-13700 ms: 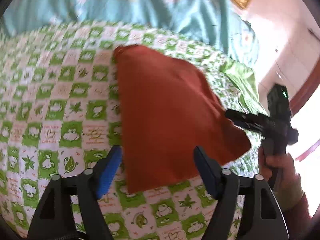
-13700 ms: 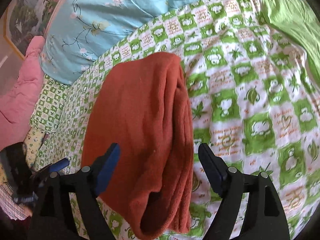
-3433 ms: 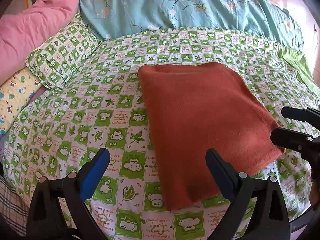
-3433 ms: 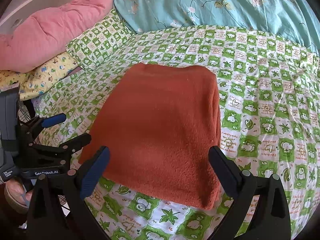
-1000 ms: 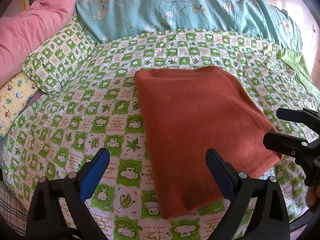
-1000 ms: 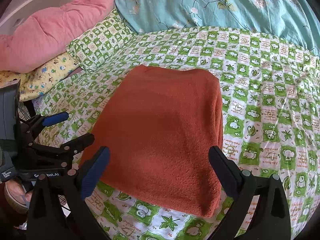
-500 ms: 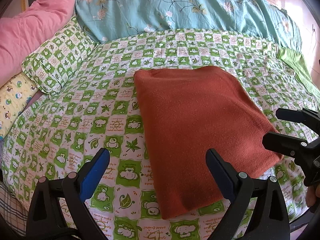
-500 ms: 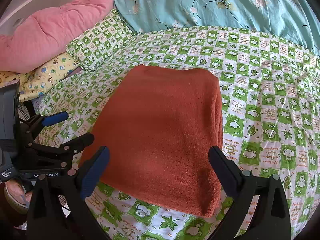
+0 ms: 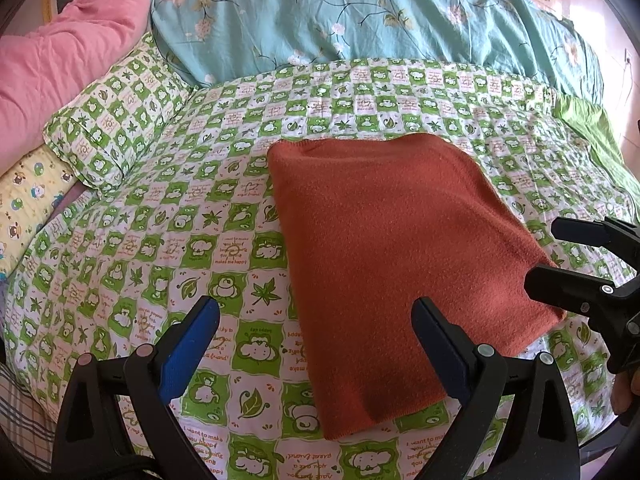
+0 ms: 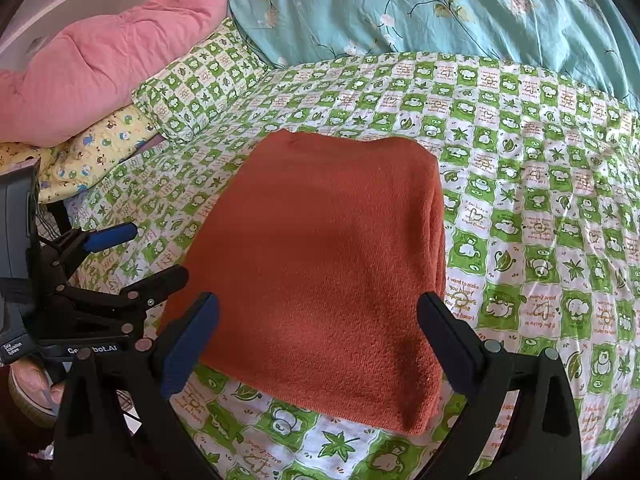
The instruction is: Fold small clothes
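Observation:
A rust-orange knitted garment [image 9: 400,256] [image 10: 320,264] lies folded into a flat rectangle on the green-and-white checked bedspread [image 9: 160,216] [image 10: 540,200]. My left gripper [image 9: 316,336] hovers open over the garment's near left corner, holding nothing. My right gripper [image 10: 318,328] is open above the near edge of the fold, also empty. In the left wrist view the right gripper [image 9: 576,256] shows at the garment's right edge; in the right wrist view the left gripper [image 10: 132,252] shows at its left edge.
A matching checked pillow [image 9: 108,128] [image 10: 196,88], a pink quilt [image 9: 60,68] [image 10: 92,60] and a yellow patterned pillow [image 9: 28,200] [image 10: 104,144] lie at the left. A teal floral duvet [image 9: 360,16] [image 10: 440,4] runs along the back. Green cloth [image 9: 592,132] lies far right.
Over the last second almost nothing has moved. Since 13.7 s ago the garment went from held up and loosely bunched to lying flat and folded, with both grippers drawn back.

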Motion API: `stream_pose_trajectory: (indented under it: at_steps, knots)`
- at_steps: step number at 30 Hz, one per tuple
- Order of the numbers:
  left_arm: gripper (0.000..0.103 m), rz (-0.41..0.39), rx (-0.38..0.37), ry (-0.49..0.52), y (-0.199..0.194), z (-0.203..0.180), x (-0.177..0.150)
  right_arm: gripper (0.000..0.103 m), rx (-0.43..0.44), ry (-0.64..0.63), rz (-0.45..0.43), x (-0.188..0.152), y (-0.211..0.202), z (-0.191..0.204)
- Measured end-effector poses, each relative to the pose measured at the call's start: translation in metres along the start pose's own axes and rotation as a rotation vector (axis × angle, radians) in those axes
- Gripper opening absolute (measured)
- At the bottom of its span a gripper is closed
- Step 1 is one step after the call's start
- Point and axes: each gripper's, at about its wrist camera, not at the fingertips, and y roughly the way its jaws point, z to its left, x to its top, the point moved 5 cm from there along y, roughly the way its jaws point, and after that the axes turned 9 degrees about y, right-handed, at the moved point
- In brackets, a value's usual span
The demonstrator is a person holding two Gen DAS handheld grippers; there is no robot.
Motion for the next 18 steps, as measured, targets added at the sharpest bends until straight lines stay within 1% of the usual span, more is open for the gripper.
stream_pose_trajectory:
  at_steps: [18]
  knots:
    - [0.097,-0.001,-0.001,0.0,0.0001,0.0,-0.0001,0.099,0.0,-0.001,-0.002,0.0015,-0.0003,0.0006]
